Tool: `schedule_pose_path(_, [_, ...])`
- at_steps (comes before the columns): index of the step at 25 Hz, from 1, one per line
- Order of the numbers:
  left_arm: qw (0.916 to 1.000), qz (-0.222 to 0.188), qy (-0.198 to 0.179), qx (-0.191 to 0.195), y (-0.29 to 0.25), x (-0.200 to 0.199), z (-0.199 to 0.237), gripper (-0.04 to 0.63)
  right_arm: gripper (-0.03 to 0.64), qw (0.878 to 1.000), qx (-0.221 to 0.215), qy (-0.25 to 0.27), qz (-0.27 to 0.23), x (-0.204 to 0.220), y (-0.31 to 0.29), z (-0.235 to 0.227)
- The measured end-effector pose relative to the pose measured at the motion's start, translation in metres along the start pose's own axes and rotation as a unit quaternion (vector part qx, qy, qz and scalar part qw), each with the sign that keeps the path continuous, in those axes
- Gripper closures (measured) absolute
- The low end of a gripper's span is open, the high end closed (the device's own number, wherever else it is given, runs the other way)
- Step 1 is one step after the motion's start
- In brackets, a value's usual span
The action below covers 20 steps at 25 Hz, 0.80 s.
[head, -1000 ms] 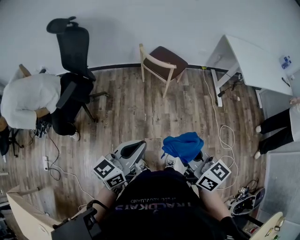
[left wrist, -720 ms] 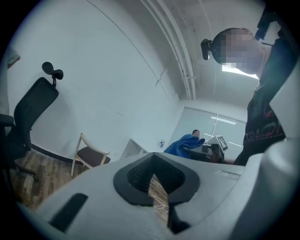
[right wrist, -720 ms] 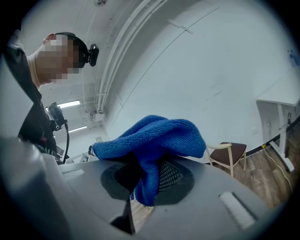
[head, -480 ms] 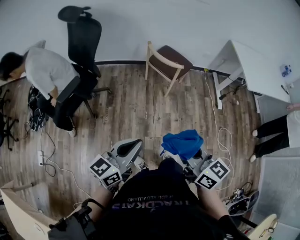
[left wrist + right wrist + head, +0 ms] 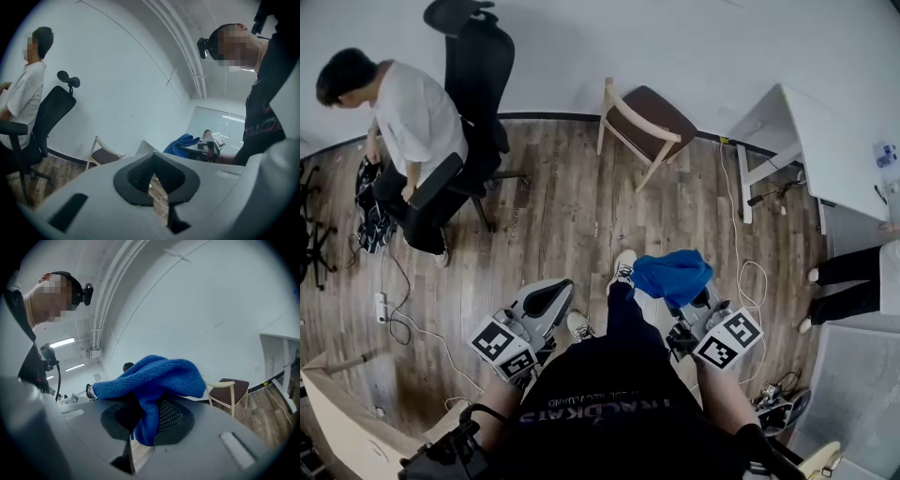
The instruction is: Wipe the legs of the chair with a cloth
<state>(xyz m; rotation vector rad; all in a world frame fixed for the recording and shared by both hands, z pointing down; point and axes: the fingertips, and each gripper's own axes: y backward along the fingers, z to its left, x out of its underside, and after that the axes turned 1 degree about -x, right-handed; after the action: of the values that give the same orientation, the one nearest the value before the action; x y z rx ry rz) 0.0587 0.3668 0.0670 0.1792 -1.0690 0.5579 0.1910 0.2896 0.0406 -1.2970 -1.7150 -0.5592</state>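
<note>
A wooden chair [image 5: 640,120] with a brown seat and pale legs stands by the far wall; it also shows small in the left gripper view [image 5: 104,153] and at the right of the right gripper view [image 5: 228,391]. My right gripper [image 5: 689,298] is shut on a blue cloth [image 5: 673,276], which bunches over its jaws [image 5: 151,380]. My left gripper [image 5: 546,300] is shut with nothing in it, its pads [image 5: 140,172] pressed together. Both grippers are held close to my body, well short of the chair.
A person in a white shirt [image 5: 408,122] bends beside a black office chair [image 5: 475,84] at the left. A white desk [image 5: 825,141] stands at the right, with cables [image 5: 748,272] trailing on the wood floor. Another person's legs [image 5: 853,281] show at the right edge.
I have stepped forward, one foot now out ahead, so the chair sits nearer. The person at the left has straightened up from a crouch. Both grippers keep their hold.
</note>
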Motion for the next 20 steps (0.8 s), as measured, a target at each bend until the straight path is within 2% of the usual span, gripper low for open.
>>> schedule_pose_path(5, [0.9998, 0.008, 0.002, -0.021, -0.046, -0.022, 0.034, 0.598, 0.552, 1.0, -0.01, -0.018, -0.002, -0.028, -0.04, -0.057])
schedule_pose_path(15, [0.9994, 0.02, 0.01, -0.028, -0.182, -0.074, 0.104, 0.598, 0.552, 0.999, -0.005, -0.038, 0.009, -0.099, -0.101, -0.197])
schedule_pose_path(20, [0.9988, 0.038, -0.009, -0.029, -0.231, -0.09, 0.131, 0.597, 0.552, 0.998, -0.001, -0.052, 0.019, -0.118, -0.119, -0.246])
